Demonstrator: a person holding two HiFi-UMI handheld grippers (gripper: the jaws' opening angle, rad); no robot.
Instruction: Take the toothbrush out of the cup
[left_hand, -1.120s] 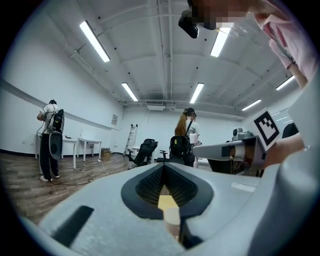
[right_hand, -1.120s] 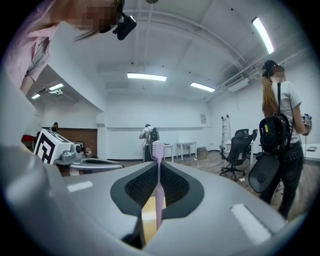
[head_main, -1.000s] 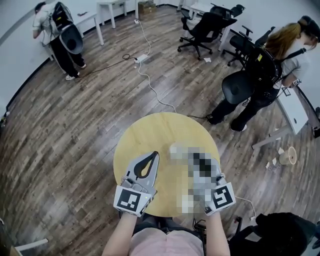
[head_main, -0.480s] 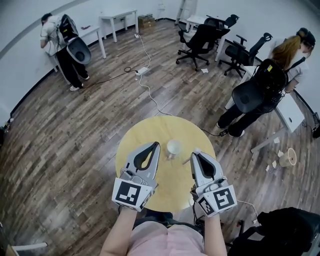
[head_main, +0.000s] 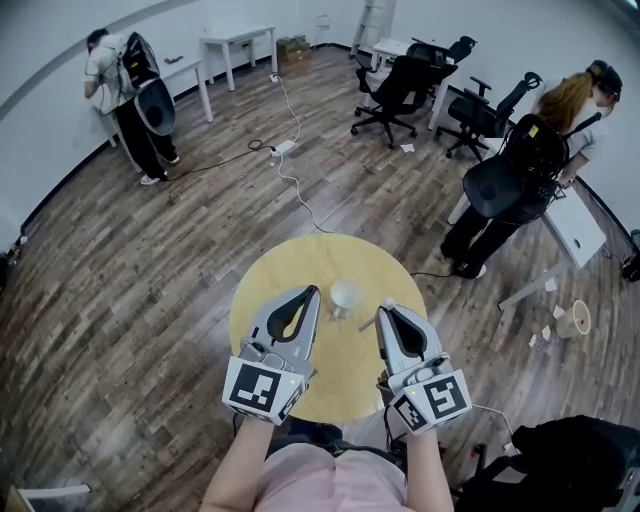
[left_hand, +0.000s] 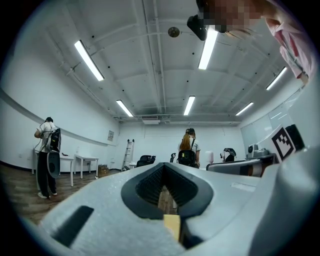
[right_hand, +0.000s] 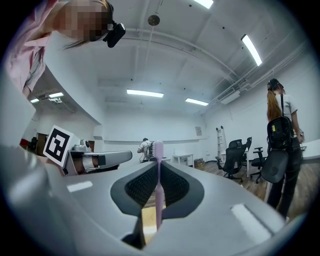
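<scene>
Moved since a second ago: both grippers sit a little higher over the table; in the last half second they barely shift.
Right gripper: jaws closed tight on the toothbrush, pointing about level.
Toothbrush: pink and thin, standing upright across the right gripper's closed tips, with its head above them and its handle below.
Cup: white and upright on the table, just ahead and to the left of the right gripper's tips and just right of the left gripper's. It looks apart from the toothbrush.
Left gripper: jaws together with nothing between them, level with the right gripper and near the cup without touching it.
Step in hand: judged to be carrying the toothbrush clear, as it already looks to be out of the cup.
How to do it well: keep the clamp firm, because a thin handle can pivot between the pads.
Path: draw the right gripper back and to its right, away from the cup, so the hanging handle does not catch the rim.
Support: the left gripper is well placed to steady the cup if it rocks.
Risk: a light cup tips easily at a small knock.
</scene>
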